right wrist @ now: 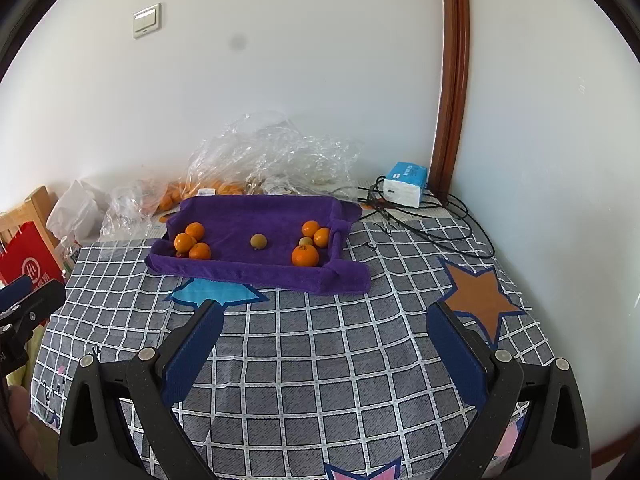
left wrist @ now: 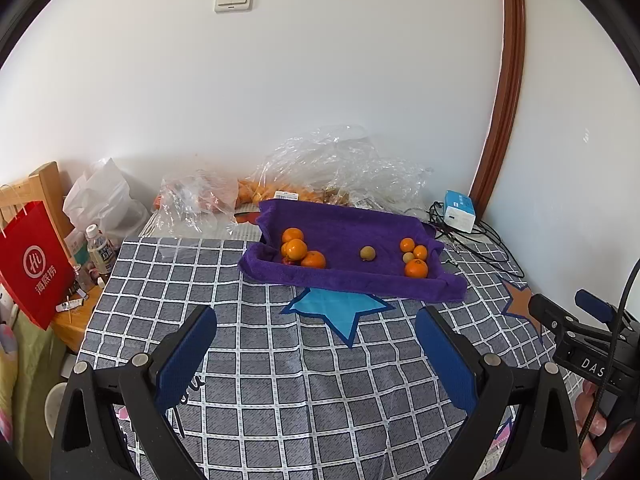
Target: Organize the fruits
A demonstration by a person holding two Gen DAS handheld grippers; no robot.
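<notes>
A tray lined with a purple towel (left wrist: 344, 220) (right wrist: 260, 208) stands at the back of the checked table. Three oranges (left wrist: 297, 249) (right wrist: 192, 240) huddle at its left end, with something small and red beneath them. A brownish-green round fruit (left wrist: 367, 253) (right wrist: 258, 241) lies alone in the middle. Three oranges (left wrist: 416, 269) (right wrist: 305, 256) and a small green fruit (left wrist: 408, 257) (right wrist: 305, 241) sit at its right end. My left gripper (left wrist: 316, 332) and right gripper (right wrist: 324, 324) are both open and empty, hovering over the table short of the tray.
Clear plastic bags (left wrist: 340, 164) with more oranges lie behind the tray. A tissue pack (right wrist: 404, 184) and black cables (right wrist: 440, 220) are at the back right. A red paper bag (left wrist: 34, 264) and a bottle (left wrist: 98, 248) stand off the table's left edge.
</notes>
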